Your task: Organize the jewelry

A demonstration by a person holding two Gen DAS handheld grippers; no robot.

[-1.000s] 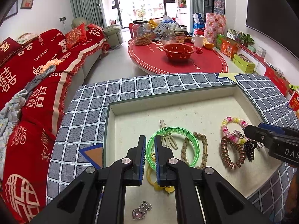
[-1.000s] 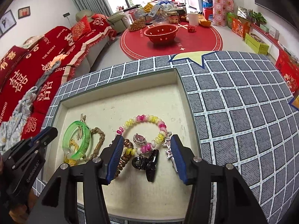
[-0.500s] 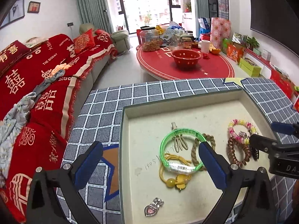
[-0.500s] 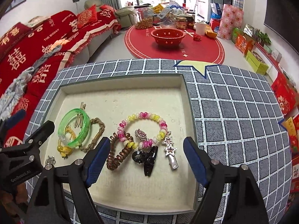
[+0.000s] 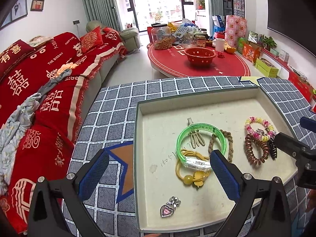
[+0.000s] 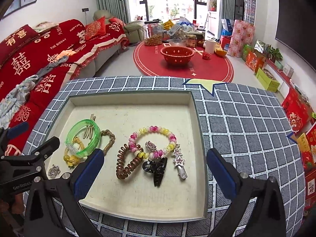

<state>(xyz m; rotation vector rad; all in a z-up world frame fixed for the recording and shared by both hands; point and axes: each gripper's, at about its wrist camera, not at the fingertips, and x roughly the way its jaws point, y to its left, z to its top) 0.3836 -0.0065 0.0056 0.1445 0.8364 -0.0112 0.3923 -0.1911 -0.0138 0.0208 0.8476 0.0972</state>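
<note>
- Backing off now, the left claw point(image 5: 158, 169) stands with its jaws spread wide and nothing between them; a second ago they were pinched nearly together right at the green bangle point(image 5: 200, 144).
- The right claw point(image 6: 155, 169) is spread wide and empty too; a second ago it sat low and narrower around the black hair claw clip point(image 6: 156, 167).
- Both cameras sit higher and further back than a second ago, so the whole tray point(image 6: 130, 95) on the checked surface point(image 6: 246, 118) comes into view.
- The jewelry all lies inside the tray: bangle over the yellow hair tie point(image 5: 190, 172) and beside the braided cord point(image 5: 229, 146) on the left side, beaded bracelet point(image 6: 152, 140), brown coil tie point(image 6: 126, 164) and star clip point(image 6: 179, 164) bunched centre-right, heart charm point(image 5: 167, 210) alone near the front edge.
- My read: both releases done, nothing in hand, so either the sorting is finished or a fresh pick comes next.
</note>
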